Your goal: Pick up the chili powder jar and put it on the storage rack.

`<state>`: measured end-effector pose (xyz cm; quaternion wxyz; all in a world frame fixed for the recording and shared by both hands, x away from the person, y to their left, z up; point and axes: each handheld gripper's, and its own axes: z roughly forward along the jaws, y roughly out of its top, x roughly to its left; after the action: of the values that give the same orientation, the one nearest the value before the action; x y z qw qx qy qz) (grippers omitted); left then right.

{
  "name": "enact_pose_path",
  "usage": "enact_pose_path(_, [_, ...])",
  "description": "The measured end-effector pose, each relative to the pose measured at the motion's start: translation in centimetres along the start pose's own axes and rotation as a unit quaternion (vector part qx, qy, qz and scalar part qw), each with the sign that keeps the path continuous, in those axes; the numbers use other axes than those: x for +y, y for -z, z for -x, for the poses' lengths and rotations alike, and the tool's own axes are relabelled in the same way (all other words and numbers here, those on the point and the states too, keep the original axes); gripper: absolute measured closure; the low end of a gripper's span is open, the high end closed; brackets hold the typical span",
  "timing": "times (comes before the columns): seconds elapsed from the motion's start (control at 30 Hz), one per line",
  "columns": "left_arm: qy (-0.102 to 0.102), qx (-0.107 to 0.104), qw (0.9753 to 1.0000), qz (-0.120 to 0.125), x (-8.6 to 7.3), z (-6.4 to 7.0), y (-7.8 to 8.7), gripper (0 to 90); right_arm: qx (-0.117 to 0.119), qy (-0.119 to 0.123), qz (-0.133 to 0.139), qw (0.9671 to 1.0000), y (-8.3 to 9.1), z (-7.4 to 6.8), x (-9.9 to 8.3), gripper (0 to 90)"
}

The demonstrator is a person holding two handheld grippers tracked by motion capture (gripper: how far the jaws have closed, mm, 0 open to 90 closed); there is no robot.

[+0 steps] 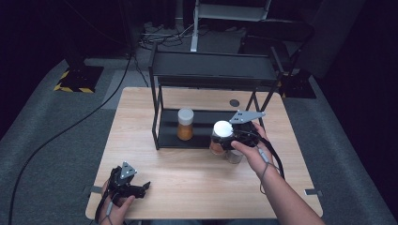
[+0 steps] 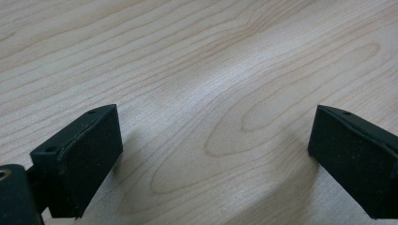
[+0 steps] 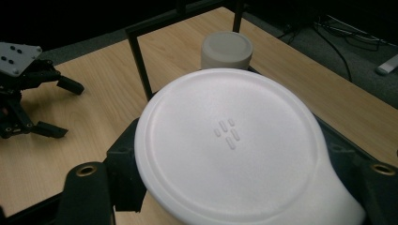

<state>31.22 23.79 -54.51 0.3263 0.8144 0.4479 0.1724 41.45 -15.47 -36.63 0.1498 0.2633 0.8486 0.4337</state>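
resting low at the table's (image 1: pixel 197 187) near edge, your left gripper (image 1: pixel 141 188) has jaws apart over bare wood. your right gripper (image 1: pixel 230 140) clamps the white-lidded jar (image 1: pixel 221 136) at the rack's (image 1: pixel 159 117) front; the right gripper view reveals its lid's (image 3: pixel 230 140) embossed marks. beyond stands the orange jar (image 1: pixel 185 124).

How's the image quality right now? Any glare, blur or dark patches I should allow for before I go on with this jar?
High view: table evenly lit, surroundings nearly black, white lid of the held jar blown out. Left gripper view: sharp wood grain, a soft sheen mid-frame, faint shadows under the open left gripper. Right gripper view: the lid sits very close and slightly soft, blocking the right gripper; the second jar behind stays readable.
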Motion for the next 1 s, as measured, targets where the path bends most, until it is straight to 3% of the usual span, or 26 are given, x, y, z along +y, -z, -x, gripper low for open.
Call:
enact_pose_path(0.63, [0.001, 0.0, 1.0, 0.0, 0.0, 0.0, 0.0, 2.9, -0.015, -0.023, -0.002, 0.9996, -3.9, 3.1, 1.5, 31.0])
enact_pose_path(1.0, [0.001, 0.0, 1.0, 0.0, 0.0, 0.0, 0.0, 2.9, -0.02, -0.029, -0.002, 0.9994, -6.0, 4.1, 2.1, 31.0])
